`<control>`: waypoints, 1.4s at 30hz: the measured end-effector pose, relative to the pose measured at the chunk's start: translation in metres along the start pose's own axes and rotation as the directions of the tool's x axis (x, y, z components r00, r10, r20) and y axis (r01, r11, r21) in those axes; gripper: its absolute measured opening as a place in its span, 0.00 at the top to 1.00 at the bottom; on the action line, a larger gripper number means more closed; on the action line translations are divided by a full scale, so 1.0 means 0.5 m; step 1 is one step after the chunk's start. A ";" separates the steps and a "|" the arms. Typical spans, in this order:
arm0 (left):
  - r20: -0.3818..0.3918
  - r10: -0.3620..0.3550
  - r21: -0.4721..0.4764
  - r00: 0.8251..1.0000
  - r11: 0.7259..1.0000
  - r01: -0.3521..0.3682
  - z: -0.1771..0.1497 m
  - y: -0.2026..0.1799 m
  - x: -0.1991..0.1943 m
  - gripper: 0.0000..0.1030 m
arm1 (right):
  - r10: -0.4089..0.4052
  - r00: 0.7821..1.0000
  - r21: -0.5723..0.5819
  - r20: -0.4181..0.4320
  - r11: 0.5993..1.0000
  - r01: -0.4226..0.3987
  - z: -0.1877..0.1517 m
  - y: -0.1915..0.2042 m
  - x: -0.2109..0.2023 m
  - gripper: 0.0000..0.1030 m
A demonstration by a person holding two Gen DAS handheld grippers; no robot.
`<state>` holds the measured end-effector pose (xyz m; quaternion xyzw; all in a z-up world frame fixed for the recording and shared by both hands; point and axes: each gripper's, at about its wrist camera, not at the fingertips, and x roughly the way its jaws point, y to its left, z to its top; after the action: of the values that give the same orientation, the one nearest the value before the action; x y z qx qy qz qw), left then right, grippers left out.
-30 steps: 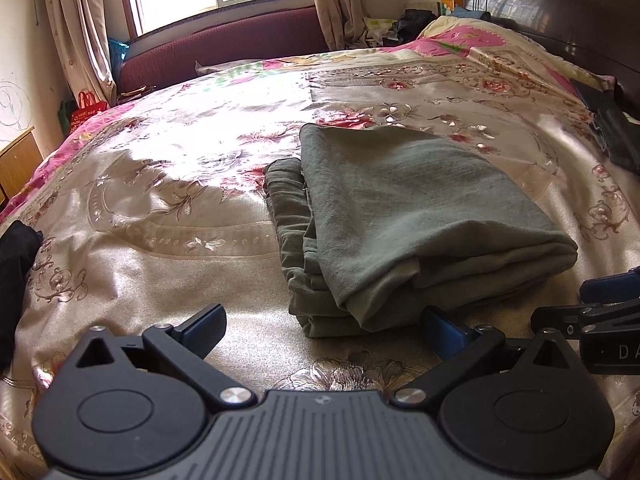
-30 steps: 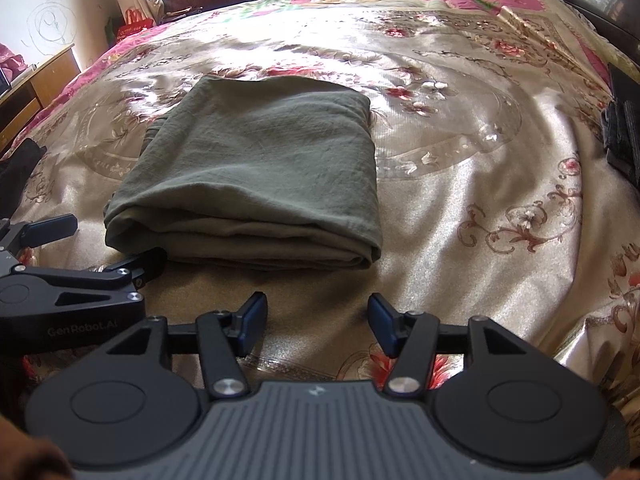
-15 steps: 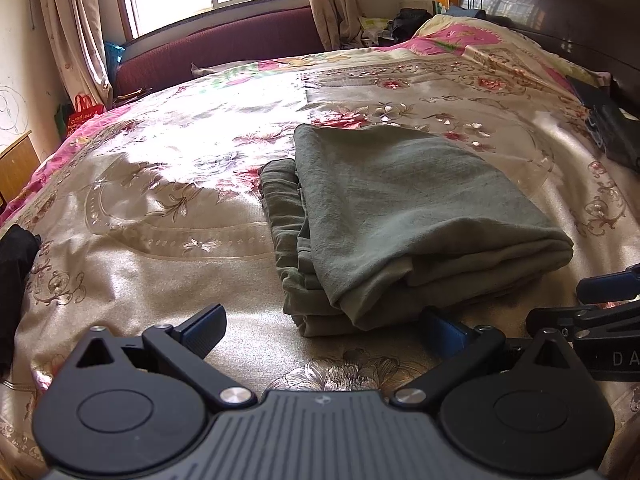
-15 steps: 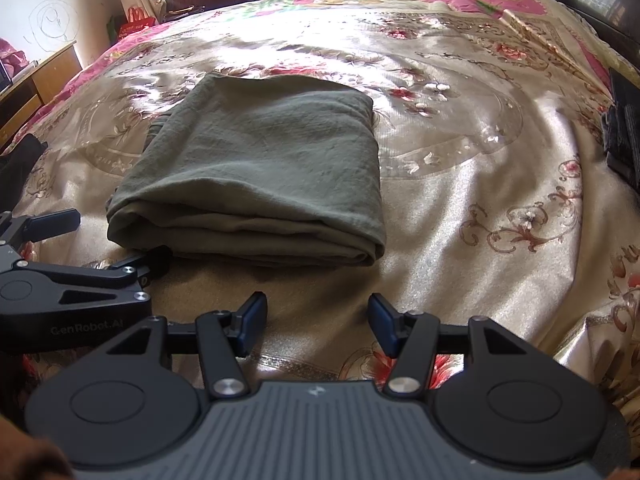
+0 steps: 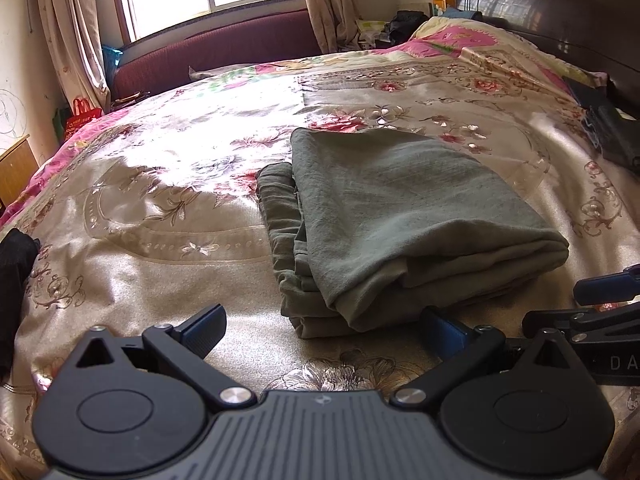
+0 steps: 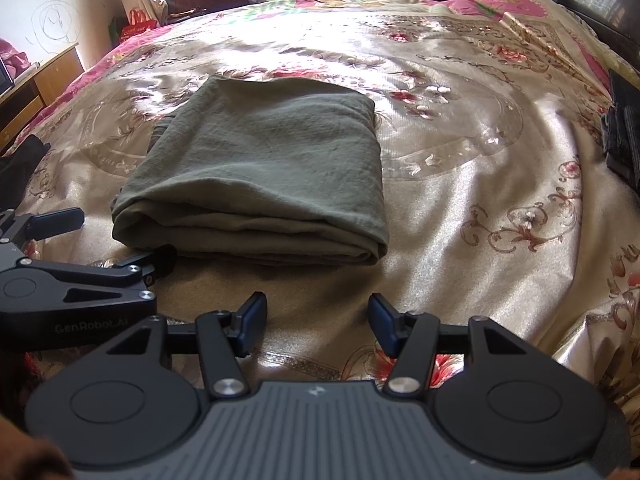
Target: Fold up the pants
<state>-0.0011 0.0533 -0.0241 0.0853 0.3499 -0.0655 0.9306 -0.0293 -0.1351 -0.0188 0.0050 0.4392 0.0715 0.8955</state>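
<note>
One garment: your olive-green pants (image 5: 404, 216) lie folded in a thick stack mid-bedspread (image 6: 480, 208), just ahead of both tools.
Change: almost nothing in the last second; stack and grippers sit as before, so folding looks finished.
Two grippers: left gripper (image 5: 320, 326) spread wide, empty; right gripper (image 6: 318, 322) spread, empty.
Dark items at edges: two.

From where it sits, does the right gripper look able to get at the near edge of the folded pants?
Probably yes. The right gripper is open and empty, and only bare bedspread lies between it and the folded pants.
</note>
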 end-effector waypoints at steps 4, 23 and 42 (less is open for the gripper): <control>0.003 0.000 0.008 1.000 1.000 0.000 0.000 -0.002 -0.001 0.00 | 0.000 1.000 0.001 0.002 1.000 0.000 0.000 0.000 -0.002 0.44; 0.009 -0.004 0.027 1.000 1.000 0.004 -0.001 -0.008 -0.007 0.00 | 0.000 1.000 0.006 0.002 1.000 0.000 -0.002 0.000 -0.003 0.43; 0.009 -0.005 0.026 1.000 1.000 0.005 -0.001 -0.008 -0.008 0.00 | 0.000 1.000 0.006 0.002 1.000 0.000 -0.003 -0.001 -0.003 0.43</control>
<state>-0.0052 0.0497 -0.0220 0.0962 0.3451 -0.0726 0.9308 -0.0311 -0.1357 -0.0186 0.0077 0.4385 0.0703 0.8960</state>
